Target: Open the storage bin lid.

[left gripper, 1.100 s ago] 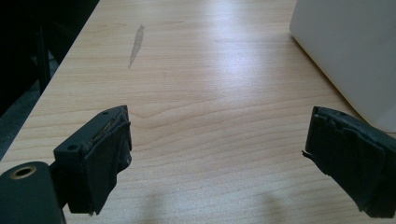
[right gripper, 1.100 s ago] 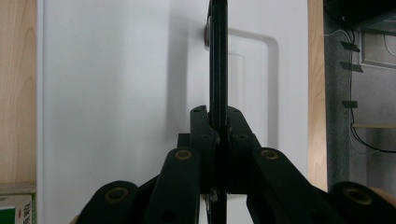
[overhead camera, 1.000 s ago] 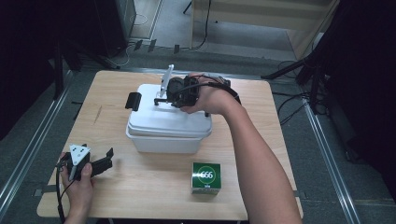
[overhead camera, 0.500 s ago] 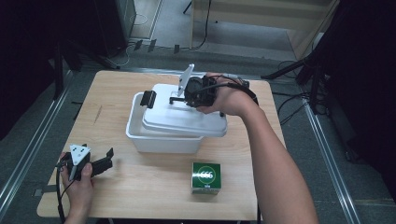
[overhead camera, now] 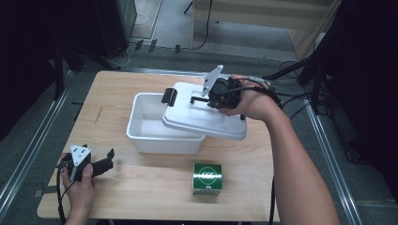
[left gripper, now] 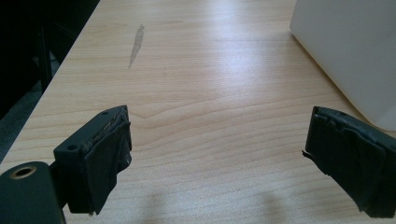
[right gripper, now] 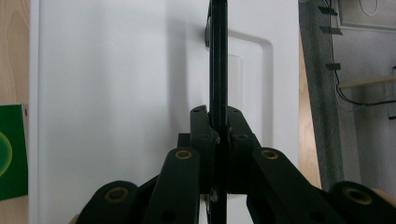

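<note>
Nearby, green box (overhead camera: 207,178) marked "666"

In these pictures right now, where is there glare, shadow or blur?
High view: dark surroundings, even light on the table, sharp. Left gripper view: a bright glare patch on the wood; soft shadows below the open left gripper. Right gripper view: the right gripper clamps the lid handle, casting a faint shadow; near linkage slightly soft.

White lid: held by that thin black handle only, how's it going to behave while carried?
The lid probably stays stiff: it hangs off the right tool without visible sag. Likely light for its size, since one pinch on the handle carries it. It looks slightly tilted over the tub, so it may swing or pivot about that narrow grip.
</note>
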